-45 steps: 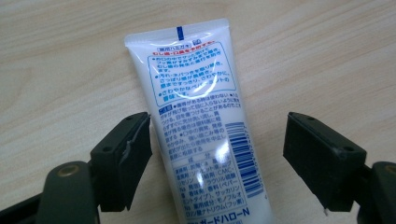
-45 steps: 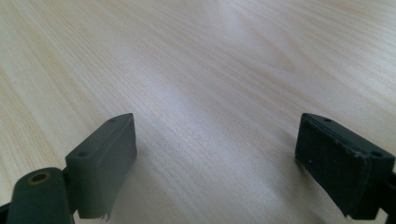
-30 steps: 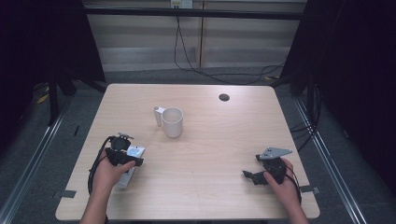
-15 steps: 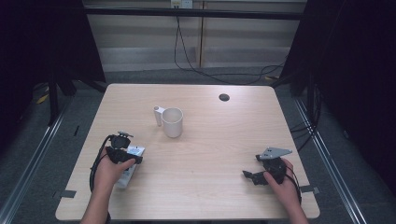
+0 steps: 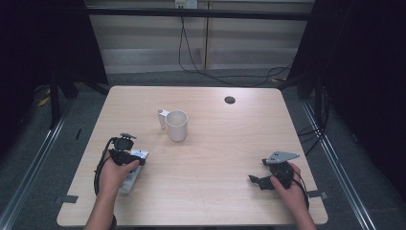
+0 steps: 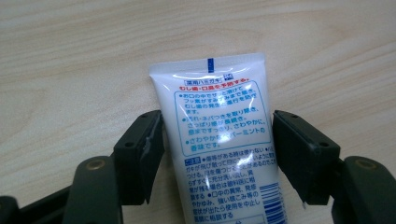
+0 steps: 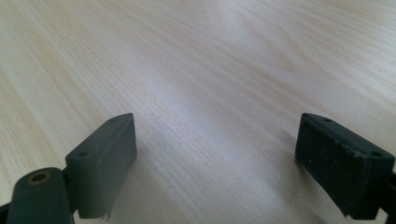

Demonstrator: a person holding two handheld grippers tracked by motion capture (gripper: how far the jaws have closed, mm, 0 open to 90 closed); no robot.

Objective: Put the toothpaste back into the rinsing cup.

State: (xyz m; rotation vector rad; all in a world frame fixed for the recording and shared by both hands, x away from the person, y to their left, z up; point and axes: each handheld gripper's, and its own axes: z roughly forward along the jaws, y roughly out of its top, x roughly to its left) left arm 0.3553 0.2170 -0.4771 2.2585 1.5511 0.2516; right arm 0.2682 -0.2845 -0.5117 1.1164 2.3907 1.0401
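Jaws of the left gripper (image 6: 217, 154), just closing, flank a white plastic tube with blue print (image 6: 219, 149) lying at the wooden table's (image 5: 215, 158) seven o'clock, the upright cream mug's (image 5: 176, 125) inside unreadable, while the right gripper (image 7: 217, 163) gapes wide at five o'clock.

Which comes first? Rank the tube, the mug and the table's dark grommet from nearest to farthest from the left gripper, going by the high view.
1. Tube: lying between the left gripper's jaws, at the table's near left.
2. Mug: mid-table, beyond the gripper and to its right.
3. Grommet: near the far edge, right of centre.
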